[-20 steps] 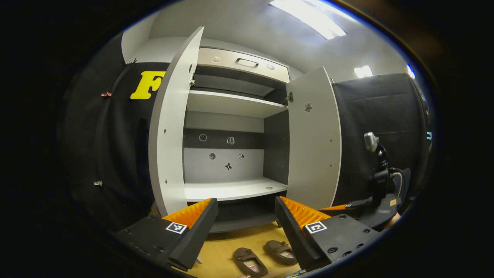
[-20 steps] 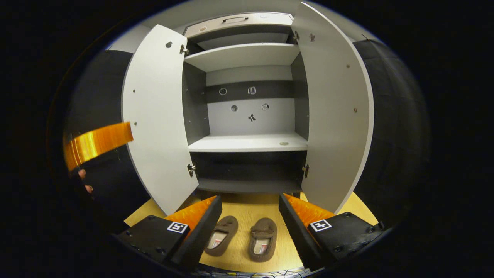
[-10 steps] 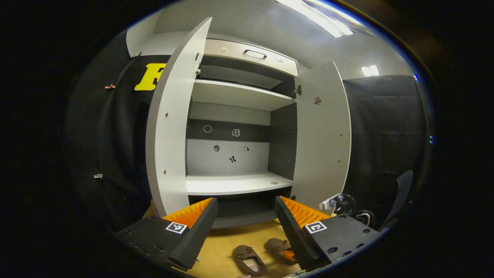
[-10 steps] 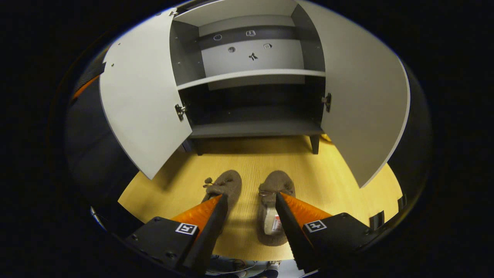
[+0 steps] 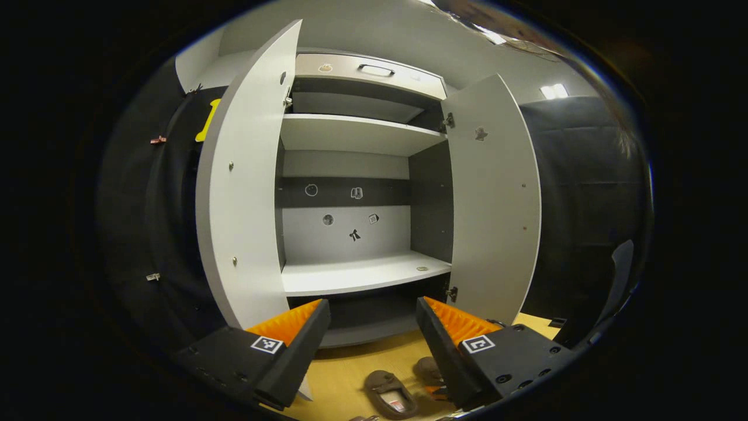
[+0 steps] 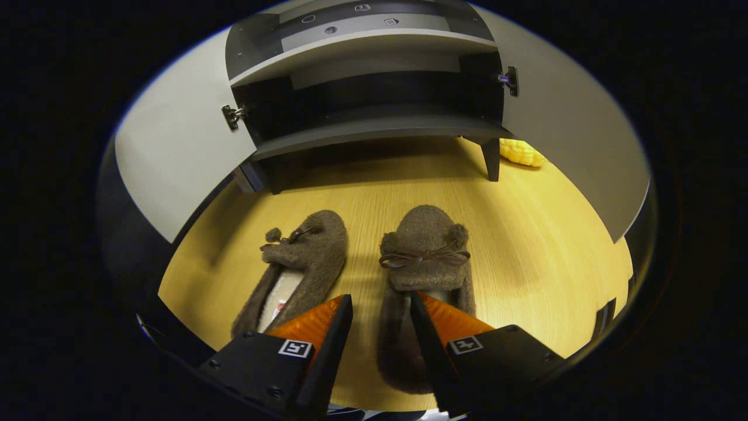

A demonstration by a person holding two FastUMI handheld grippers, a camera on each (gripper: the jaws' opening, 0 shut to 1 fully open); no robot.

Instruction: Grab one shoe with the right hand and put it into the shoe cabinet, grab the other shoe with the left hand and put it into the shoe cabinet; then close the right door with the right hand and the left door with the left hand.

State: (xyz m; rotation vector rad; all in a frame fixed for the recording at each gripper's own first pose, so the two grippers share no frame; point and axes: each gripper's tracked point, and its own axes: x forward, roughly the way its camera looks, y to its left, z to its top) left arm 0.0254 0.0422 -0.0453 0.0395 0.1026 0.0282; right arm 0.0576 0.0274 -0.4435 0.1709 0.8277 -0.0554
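Wood floor (image 6: 526, 245) before open shoe cabinet (image 5: 356, 275) — two brown shoes side by side. Right hand-held gripper (image 6: 381, 304) spread over right shoe (image 6: 423, 257), inner side wall between fingers; left hand-held gripper (image 5: 373, 310) open, facing shelves.

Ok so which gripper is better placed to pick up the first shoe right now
Right. The right gripper is open and low over the right-hand shoe, one finger inside its opening, one outside its wall. The left gripper faces the shoe cabinet, with both shoes below it.
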